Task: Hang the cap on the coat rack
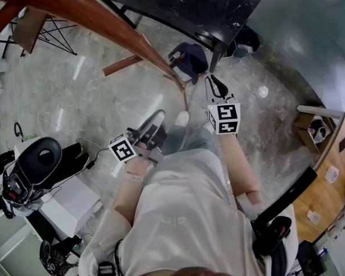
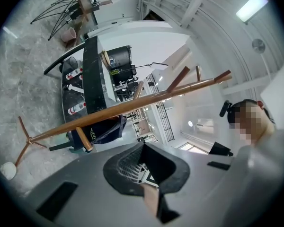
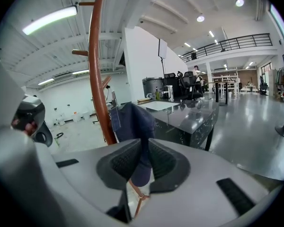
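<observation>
Coat rack (image 1: 103,22) slants across the head view, its top cut off by the frame. Cap (image 3: 132,122) hangs low on it beside the pole, in front of the black worktop (image 1: 207,10), so the task looks done. Right gripper (image 3: 145,148) points at the cap, jaws a narrow slit apart, pinching nothing, probably backing-off clearance. Left gripper (image 2: 143,148) is pressed together, empty, idle. The peg under the cap is hidden.

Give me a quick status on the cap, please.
Left hand-held gripper shut, empty. Right hand-held gripper a slit open, aimed at cap. Cap hangs on rack. Nothing in the way.
</observation>
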Available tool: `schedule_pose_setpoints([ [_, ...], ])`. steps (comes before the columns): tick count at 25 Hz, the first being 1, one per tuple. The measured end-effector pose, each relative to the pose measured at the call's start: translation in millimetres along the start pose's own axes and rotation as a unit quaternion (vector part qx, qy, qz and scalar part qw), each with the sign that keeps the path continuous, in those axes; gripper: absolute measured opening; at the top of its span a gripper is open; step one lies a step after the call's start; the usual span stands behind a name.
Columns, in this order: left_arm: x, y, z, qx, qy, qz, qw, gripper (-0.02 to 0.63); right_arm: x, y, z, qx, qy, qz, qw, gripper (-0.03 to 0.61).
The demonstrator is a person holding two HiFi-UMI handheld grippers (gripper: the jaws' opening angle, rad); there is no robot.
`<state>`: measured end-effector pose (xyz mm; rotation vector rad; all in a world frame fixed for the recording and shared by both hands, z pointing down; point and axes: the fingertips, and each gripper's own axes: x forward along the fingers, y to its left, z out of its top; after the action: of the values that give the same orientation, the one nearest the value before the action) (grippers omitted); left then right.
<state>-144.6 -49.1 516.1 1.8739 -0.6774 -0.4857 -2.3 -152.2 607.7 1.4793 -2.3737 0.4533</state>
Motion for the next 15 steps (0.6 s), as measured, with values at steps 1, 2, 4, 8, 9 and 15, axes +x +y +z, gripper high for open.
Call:
schedule_pose_setpoints([
  [1,2.9,-3.8,0.9,0.002,0.002,-0.004,1.0000,0.008,-3.9,-1.2,5.2,0.000,-0.003,-0.002,1.000,0.031],
  [2,6.3,-8.2,1.6,0.003,0.005,-0.010,0.9999,0.008,-8.5,-2.7,10.8,-0.001,-0.006,-0.004,1.000,0.031],
  [4,14.0,-18.6,2.9,0.007,0.011,-0.025,0.9996,0.008,-19.8,-6.6,23.8,-0.001,-0.016,-0.012,1.000,0.031],
  [8,31.0,-40.4,2.0,0.004,0.033,-0.053,0.9980,0.008,-48.7,-14.3,53.4,0.005,-0.042,-0.033,0.999,0.031],
  [9,37.1,-45.9,1.2,0.004,0.040,-0.063,0.9972,0.008,-56.6,-17.4,61.5,0.012,-0.051,-0.039,0.998,0.031],
  [15,74.0,-80.5,-10.3,0.004,0.092,-0.122,0.9882,0.008,-109.0,-37.3,102.4,0.056,-0.109,-0.073,0.990,0.031],
])
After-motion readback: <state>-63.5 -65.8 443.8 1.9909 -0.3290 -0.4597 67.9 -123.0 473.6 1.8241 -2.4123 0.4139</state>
